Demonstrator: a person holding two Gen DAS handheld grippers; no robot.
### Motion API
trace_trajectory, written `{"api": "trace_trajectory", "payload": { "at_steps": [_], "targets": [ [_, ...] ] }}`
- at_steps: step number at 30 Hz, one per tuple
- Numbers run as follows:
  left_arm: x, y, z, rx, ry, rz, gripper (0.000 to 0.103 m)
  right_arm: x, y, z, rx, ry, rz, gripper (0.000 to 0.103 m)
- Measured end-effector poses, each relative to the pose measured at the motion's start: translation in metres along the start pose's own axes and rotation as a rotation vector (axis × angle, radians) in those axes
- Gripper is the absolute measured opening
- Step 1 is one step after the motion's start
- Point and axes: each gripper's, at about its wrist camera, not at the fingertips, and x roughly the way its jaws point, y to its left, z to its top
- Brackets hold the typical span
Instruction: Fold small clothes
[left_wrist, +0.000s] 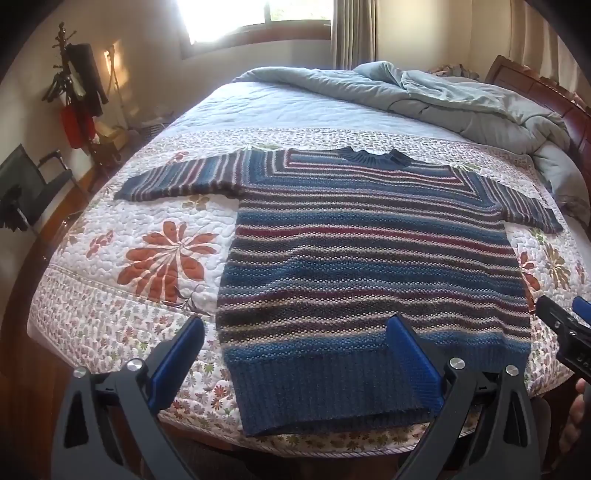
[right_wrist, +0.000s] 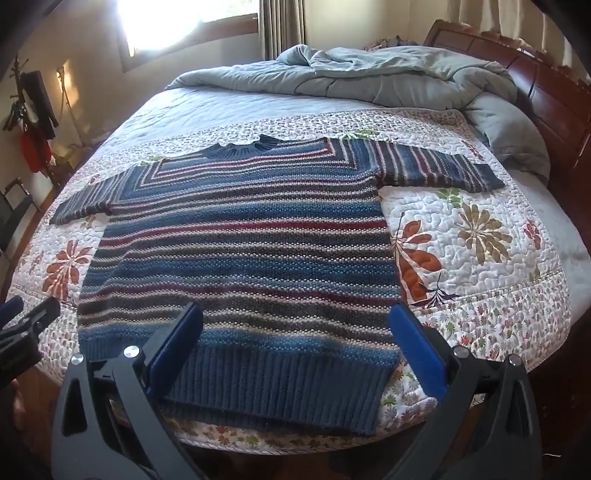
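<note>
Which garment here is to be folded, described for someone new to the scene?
On the bed's floral quilt, nearer than the rumpled grey-blue duvet, lies a knitted sweater, spread flat with sleeves out. Its blue, maroon and cream stripes set it apart from the bedding.

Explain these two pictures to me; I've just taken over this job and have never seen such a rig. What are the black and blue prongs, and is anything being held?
There is no robot arm: a person holds a two-finger clamp in each hand, each with its own forward-looking camera. One picture looks along the left gripper, the other along the right gripper. The blue pads are the fingers' inner faces. Both grippers are open and hold nothing. A striped knit sweater lies flat, sleeves spread, on a floral quilt on a bed, hem nearest the cameras. A rumpled grey duvet lies at the far end. Folding has not begun.
</note>
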Motion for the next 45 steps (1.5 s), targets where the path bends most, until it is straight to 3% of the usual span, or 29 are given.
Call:
{"api": "trace_trajectory", "payload": {
  "at_steps": [45],
  "targets": [
    [0.017,-0.008,-0.003,0.022,0.021,0.015,0.099,0.017,-0.004,0.003,0.009,0.028,-0.006,0.100]
  ]
}}
